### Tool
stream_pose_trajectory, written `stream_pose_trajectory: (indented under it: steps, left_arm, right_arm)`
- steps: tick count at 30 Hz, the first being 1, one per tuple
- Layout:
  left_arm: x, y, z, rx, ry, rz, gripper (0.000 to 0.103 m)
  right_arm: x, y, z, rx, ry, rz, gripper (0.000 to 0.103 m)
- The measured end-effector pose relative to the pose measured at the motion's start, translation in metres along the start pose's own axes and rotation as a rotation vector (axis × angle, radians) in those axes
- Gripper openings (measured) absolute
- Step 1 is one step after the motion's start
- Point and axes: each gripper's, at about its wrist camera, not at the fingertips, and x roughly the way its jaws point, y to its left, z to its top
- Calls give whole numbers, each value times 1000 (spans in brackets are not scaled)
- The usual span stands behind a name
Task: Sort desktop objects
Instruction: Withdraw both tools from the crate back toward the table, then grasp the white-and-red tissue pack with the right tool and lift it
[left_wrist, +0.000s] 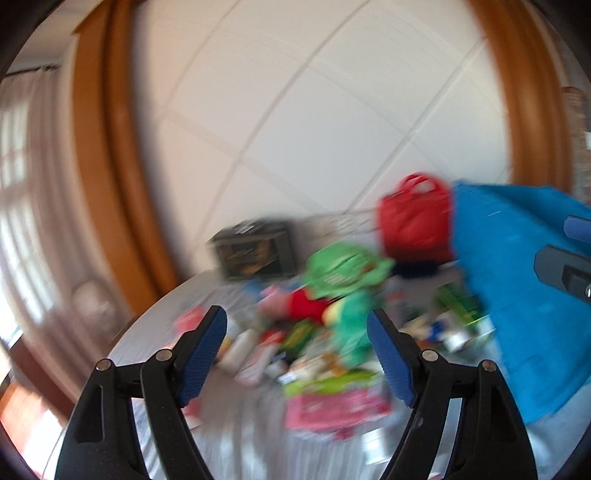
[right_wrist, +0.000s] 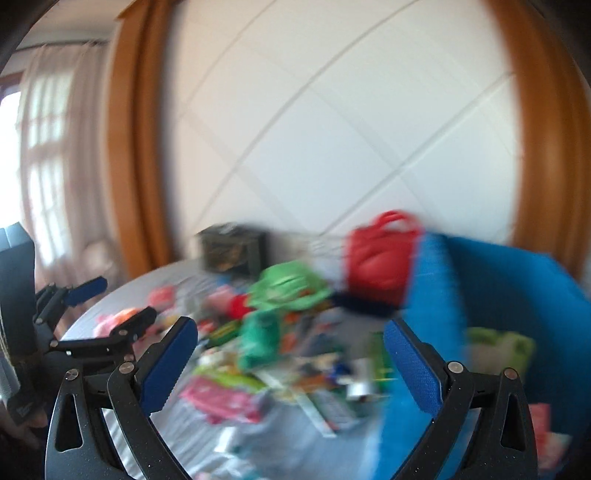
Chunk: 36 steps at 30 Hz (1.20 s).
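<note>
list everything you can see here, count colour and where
round table: 1, pale grey, under the clutter
blue fabric bin: 1, blue, right side
red handled bag: 1, red, far side, left of the bin
crumpled green bag: 1, green, centre of the pile
dark box: 1, dark grey, far edge by the wall
pink packet: 1, pink, nearest end of the pile
small mixed items: count blurred, many colours, heaped mid-table
left gripper: 1, black with blue pads, open
right gripper: 1, black with blue pads, open
</note>
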Motion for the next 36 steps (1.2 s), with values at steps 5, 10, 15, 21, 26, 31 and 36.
stream_pose_trajectory:
  steps: [5,10,15,21,26,31,36]
  left_arm:
    - [21,103,-40,-39,76,110,78]
    - [47,196,-75,-48,150,185,78]
    - [76,268,-101,-48,221,236,78]
    - [104,328,-125,-81,293,275,78]
    - [112,346,-140,-94,336,279,78]
    - [117,351,-145,-117,355,269,78]
    - [128,341,-137,-91,356,238,78]
  right_arm:
    - [81,94,-20,-77,131,153,103]
    - [164,193,-39,-117,281,289,103]
    - [232,284,-46,-159,363,355,103]
    - [310,364,-88,-215,550,404,102]
    - [359,405,-124,-296,636,356,102]
    - [388,415,-152,-288,729,325,102]
    - [394,414,-165,-298,741,337,83]
